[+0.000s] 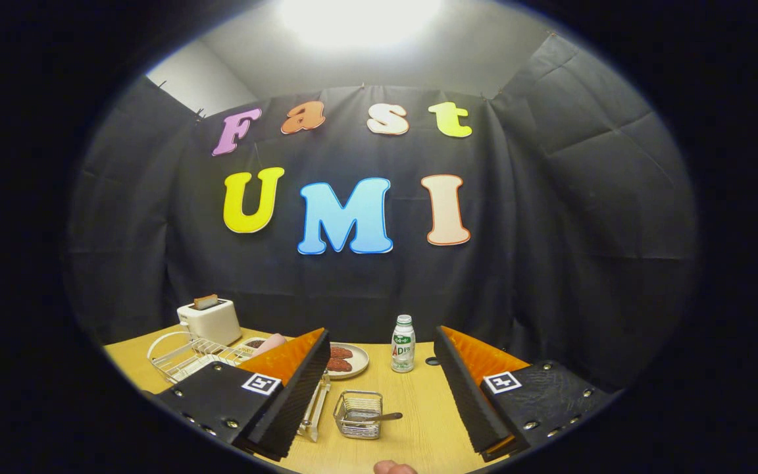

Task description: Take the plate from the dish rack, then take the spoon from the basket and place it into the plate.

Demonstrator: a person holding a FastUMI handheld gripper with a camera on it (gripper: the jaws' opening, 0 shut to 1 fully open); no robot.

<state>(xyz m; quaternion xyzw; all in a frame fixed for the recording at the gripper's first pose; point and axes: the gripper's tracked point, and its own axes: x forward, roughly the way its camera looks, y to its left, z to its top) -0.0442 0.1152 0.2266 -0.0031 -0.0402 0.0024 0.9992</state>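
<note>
My gripper (379, 334) hangs above the wooden table (418, 411), open, with nothing between its orange-and-black fingers. A small wire basket (356, 416) sits on the table between the fingers, closer to the left one. The metal spoon (382, 417) lies in the basket with its handle poking out toward the right. The white wire dish rack (185, 355) stands beyond the left finger. A pinkish plate (270, 342) rises from the rack, partly hidden by that finger.
A white toaster (211, 319) stands behind the rack. A round dish with reddish food (351, 361) and a small drink bottle (403, 343) sit beyond the basket. A clear plastic piece (314, 409) lies by the left finger. A person's fingertip (394, 467) shows at the near edge.
</note>
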